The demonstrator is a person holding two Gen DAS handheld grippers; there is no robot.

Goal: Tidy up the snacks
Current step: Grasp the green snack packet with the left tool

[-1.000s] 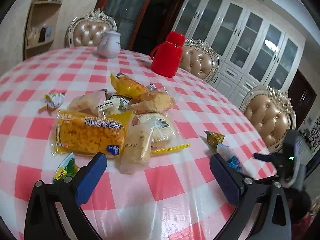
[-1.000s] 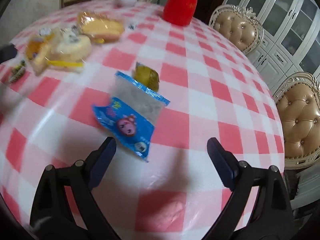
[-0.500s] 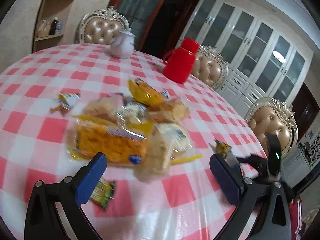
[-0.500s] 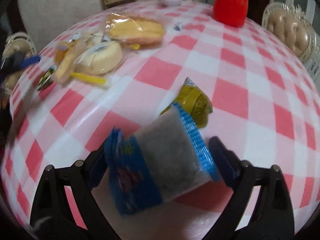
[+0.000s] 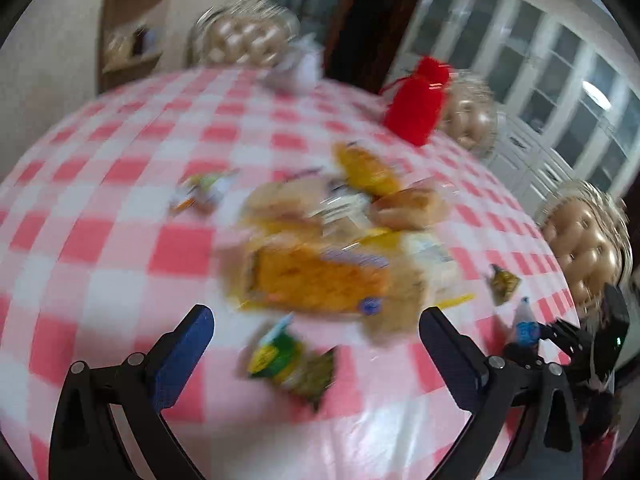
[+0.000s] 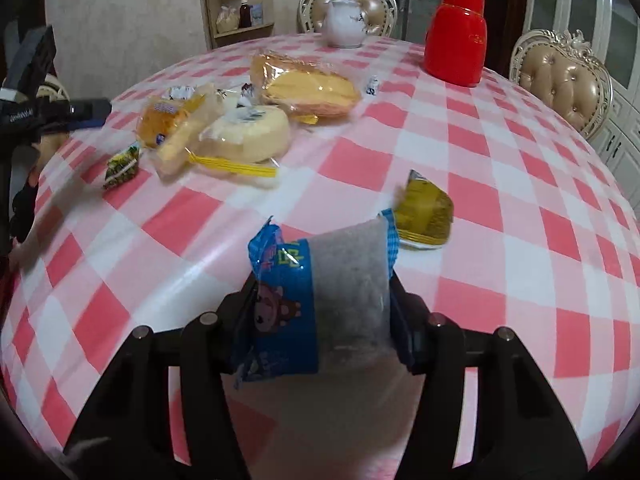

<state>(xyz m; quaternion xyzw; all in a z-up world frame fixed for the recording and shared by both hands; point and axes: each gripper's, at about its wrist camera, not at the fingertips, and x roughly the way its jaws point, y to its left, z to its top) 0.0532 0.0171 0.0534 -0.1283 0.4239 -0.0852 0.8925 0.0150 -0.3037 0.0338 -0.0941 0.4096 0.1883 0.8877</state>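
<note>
Right jaws clench the blue packet (image 6: pixel 316 304) (left jaws spread) beside the green sachet (image 6: pixel 424 210).

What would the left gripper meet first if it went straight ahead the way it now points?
Probably the small green-and-yellow snack packet lying on the checked tablecloth between the open jaws of the left gripper, before the pile of bread packs behind it. The view is blurred, so depth is uncertain.

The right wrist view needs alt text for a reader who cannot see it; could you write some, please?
The right gripper is shut on a blue snack packet above a pink checked tablecloth. A yellow-green packet lies just beyond; bagged breads, a white teapot and a red jug sit farther back.
</note>
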